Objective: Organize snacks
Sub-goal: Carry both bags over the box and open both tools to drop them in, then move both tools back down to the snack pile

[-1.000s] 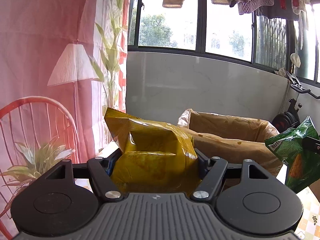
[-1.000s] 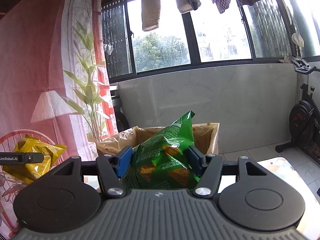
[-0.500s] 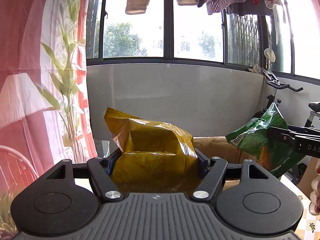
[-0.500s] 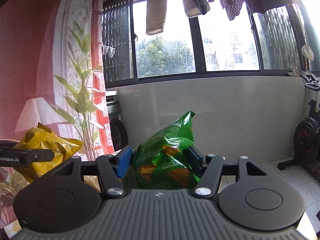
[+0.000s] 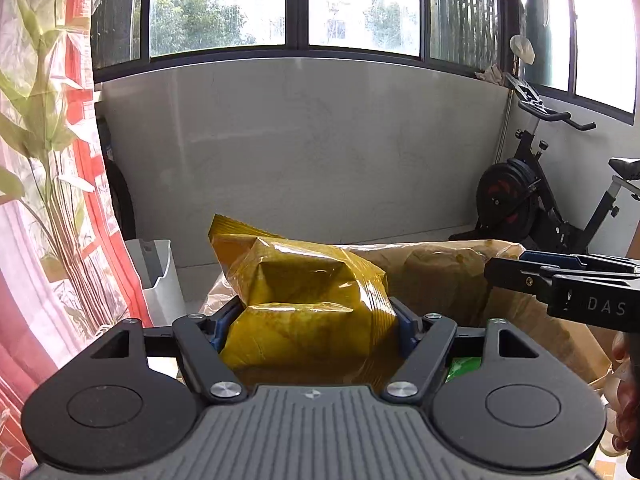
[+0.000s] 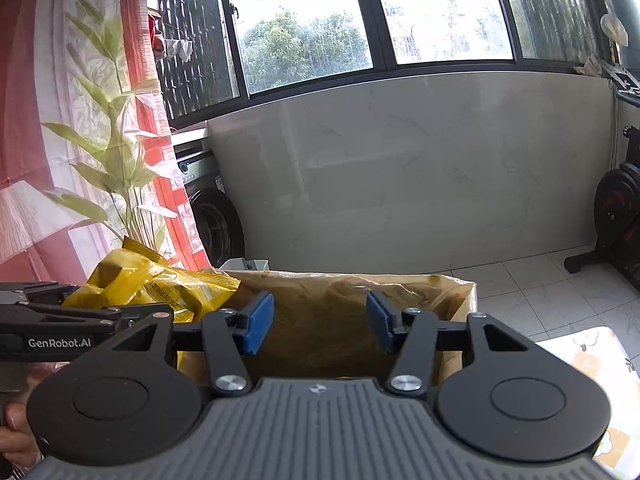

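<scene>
My left gripper is shut on a puffy yellow snack bag, held over the near left corner of a cardboard box lined with brown paper. A strip of the green snack bag shows low inside the box. My right gripper hangs over the box; its blue pads stand apart and are closing with nothing between them. In the right wrist view the yellow bag sits at the left, in the left gripper. The right gripper enters the left wrist view from the right.
An exercise bike stands behind the box at the right, a white bin at its left by the red curtain. A washing machine is by the wall. A patterned table top shows at the right.
Both grippers have swung across to the box. The green bag has left the right gripper, whose jaws are now empty. The left gripper still grips the yellow bag.
</scene>
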`<action>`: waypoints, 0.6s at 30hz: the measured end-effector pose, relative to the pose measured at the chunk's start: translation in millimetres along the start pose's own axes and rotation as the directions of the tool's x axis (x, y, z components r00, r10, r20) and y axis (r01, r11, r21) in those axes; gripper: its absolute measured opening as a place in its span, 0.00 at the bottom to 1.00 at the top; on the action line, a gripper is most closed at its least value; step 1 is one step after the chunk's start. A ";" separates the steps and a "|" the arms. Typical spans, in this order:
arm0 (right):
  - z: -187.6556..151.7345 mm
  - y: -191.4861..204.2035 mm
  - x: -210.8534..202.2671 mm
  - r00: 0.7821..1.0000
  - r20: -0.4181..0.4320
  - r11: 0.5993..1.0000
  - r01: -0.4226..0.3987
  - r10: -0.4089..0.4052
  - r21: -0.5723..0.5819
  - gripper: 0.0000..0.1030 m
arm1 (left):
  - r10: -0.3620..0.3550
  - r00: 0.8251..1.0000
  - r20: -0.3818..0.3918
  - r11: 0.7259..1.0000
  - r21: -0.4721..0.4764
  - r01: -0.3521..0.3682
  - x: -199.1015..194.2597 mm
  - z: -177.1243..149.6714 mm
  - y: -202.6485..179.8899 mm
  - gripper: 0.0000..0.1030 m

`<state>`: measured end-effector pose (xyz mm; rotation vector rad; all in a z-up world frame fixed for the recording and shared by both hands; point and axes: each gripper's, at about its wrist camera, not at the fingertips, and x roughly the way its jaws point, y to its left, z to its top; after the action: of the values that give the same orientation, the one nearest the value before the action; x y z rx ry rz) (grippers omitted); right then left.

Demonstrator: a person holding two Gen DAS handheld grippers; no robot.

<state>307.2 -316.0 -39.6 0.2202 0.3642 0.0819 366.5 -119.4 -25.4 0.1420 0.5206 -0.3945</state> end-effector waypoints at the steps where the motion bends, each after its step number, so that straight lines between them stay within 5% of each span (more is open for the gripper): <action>1: -1.1 -1.8 0.2 1.000 -0.008 1.000 0.005 -0.005 0.010 0.55 | -0.006 1.000 -0.010 1.000 -0.009 0.006 3.1 -2.7 0.9 0.74; 6: -6.0 -3.4 -17.9 1.000 0.000 0.999 -0.007 0.007 0.040 0.77 | -0.046 0.999 0.022 0.996 -0.070 0.048 -0.7 -7.9 17.5 0.83; 13: -15.2 6.4 -54.7 0.999 0.043 0.997 -0.011 0.007 0.076 1.00 | -0.025 0.997 0.079 0.996 -0.081 0.031 -44.4 -13.0 28.6 0.83; 18: -30.5 12.6 -81.5 0.996 0.079 0.995 -0.049 0.042 0.090 1.00 | 0.021 0.994 0.109 0.993 -0.115 -0.009 -85.4 -26.5 47.9 0.82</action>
<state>219.8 -307.4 -36.5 0.3221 0.2867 0.1014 305.9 -41.2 -3.1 0.0134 0.4323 -0.3548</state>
